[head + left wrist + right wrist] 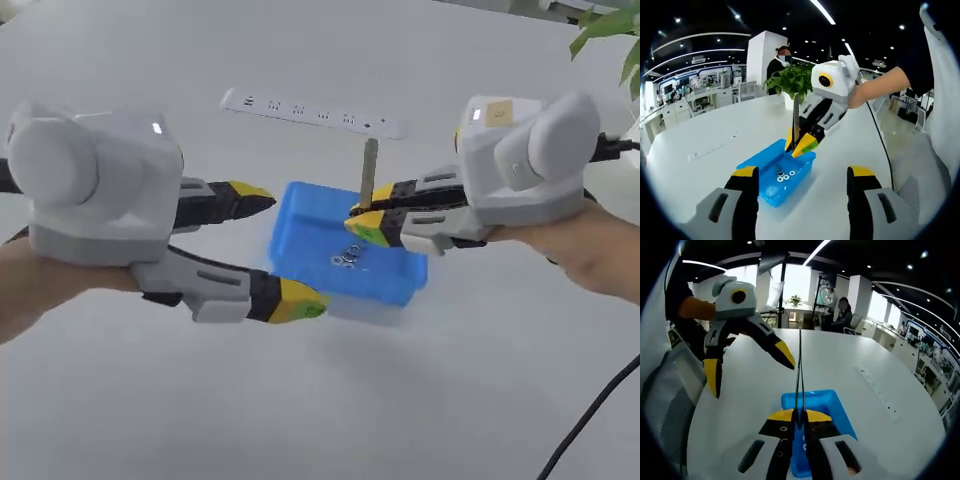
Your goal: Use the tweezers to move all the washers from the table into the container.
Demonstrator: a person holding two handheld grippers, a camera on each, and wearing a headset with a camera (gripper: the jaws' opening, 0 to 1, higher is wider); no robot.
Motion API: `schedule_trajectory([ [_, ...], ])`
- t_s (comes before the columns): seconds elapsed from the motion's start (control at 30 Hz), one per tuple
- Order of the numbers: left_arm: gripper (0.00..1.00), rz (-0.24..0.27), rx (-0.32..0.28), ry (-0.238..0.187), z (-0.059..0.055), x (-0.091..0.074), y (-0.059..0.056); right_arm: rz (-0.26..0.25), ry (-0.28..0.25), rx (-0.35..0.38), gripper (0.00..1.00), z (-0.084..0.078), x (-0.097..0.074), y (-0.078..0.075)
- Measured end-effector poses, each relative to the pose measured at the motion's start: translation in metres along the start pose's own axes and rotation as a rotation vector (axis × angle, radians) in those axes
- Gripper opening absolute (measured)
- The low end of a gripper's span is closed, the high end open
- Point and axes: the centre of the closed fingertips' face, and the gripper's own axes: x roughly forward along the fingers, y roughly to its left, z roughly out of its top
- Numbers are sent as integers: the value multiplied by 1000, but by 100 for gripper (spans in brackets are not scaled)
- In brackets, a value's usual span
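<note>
So the right tongs [358, 222] are clamping down on the tweezers [370, 165], jaws squeezed together with the thin metal strip pinched between the yellow tips. In the head view the tweezers are standing pretty much upright, poking up out of the tongs just above the far part of the blue container [300, 215]. In the right gripper view they're running straight ahead from between the jaws as two thin legs lying close together.

The left tongs [288, 250] are hanging wide open, gripping nothing, with one yellow-tipped jaw sitting near the container's left side and the other hovering at its near left corner. I can't tell whether either jaw is touching it.

The washers [350, 257] are lying in a little cluster on the container floor, roughly in the middle. The left gripper view is showing them as small rings inside the blue tray, just below the right tongs' tips.

The container itself is resting on the white counter [450, 400]. A white power strip [310, 112] is lying on the counter past it, well apart. A leafy plant [792, 80] is standing farther back, and a dark cable [590, 420] is trailing across the counter's near right corner.
</note>
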Motion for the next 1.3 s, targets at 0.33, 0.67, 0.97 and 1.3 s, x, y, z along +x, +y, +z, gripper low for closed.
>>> schedule_trajectory([
  [0.33,47,-89,161,4,36,18,-7,41,64,-42,8,-15,-9,21],
  [0.67,24,-199,250,61,34,29,-30,76,112,-67,8,-24,-13,35],
  [0.97,15,-271,309,109,27,24,-44,147,140,-71,8,-28,-13,56],
  [1.3,8,-312,337,137,17,17,-57,161,166,-89,8,-29,-18,65],
])
